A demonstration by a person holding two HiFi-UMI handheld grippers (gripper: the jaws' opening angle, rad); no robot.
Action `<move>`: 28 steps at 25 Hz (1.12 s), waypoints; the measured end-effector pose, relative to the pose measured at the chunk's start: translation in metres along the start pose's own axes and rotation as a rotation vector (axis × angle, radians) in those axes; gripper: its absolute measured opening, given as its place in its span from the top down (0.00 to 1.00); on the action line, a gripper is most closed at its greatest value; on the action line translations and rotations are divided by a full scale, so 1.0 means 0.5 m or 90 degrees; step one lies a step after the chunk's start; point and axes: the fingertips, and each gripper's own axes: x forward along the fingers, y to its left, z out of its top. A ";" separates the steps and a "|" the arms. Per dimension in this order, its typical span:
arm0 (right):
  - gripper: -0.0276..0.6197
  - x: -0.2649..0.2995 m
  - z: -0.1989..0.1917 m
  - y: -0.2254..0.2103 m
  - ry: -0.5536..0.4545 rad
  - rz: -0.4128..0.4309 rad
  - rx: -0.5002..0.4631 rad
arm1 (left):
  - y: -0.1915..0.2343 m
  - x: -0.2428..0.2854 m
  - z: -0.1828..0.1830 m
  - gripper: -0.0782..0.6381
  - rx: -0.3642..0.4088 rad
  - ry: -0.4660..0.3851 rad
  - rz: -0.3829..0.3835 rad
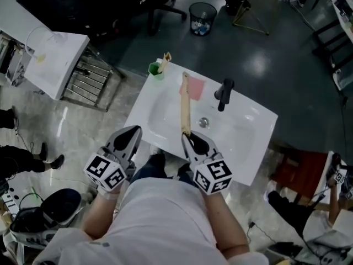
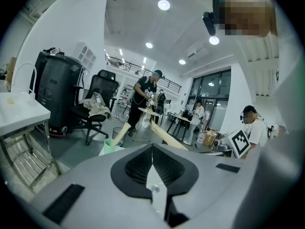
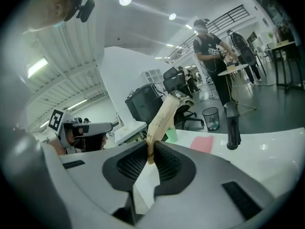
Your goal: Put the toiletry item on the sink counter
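Observation:
My right gripper (image 1: 186, 136) is shut on the near end of a long tan paper-wrapped toiletry item (image 1: 185, 104), which reaches out over the white sink (image 1: 160, 112) toward its back edge. In the right gripper view the pads (image 3: 150, 151) pinch the item (image 3: 162, 118) as it slants up and away. My left gripper (image 1: 132, 130) hovers at the sink's near left edge; its jaws (image 2: 152, 149) meet with nothing between them. A green cup (image 1: 156, 69) with a similar wrapped stick stands at the sink's back left corner.
A black faucet (image 1: 223, 93) rises at the back of the sink, with a pink pad (image 1: 197, 88) to its left and the drain (image 1: 203, 122) in the basin. A wire rack (image 1: 88, 81) stands to the left, a bin (image 1: 202, 18) beyond. People are around.

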 end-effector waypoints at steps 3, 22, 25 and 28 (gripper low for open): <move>0.88 0.042 -0.020 0.013 0.010 -0.012 0.014 | 0.038 -0.008 0.003 0.87 0.003 0.014 -0.011; 0.88 0.318 -0.178 0.060 0.061 -0.058 0.104 | 0.290 -0.071 -0.028 0.87 0.030 0.096 -0.028; 0.88 0.350 -0.207 0.065 0.080 -0.059 0.112 | 0.314 -0.084 -0.031 0.87 0.030 0.104 -0.021; 0.88 0.378 -0.237 0.065 0.097 -0.061 0.118 | 0.331 -0.094 -0.035 0.87 0.033 0.107 -0.013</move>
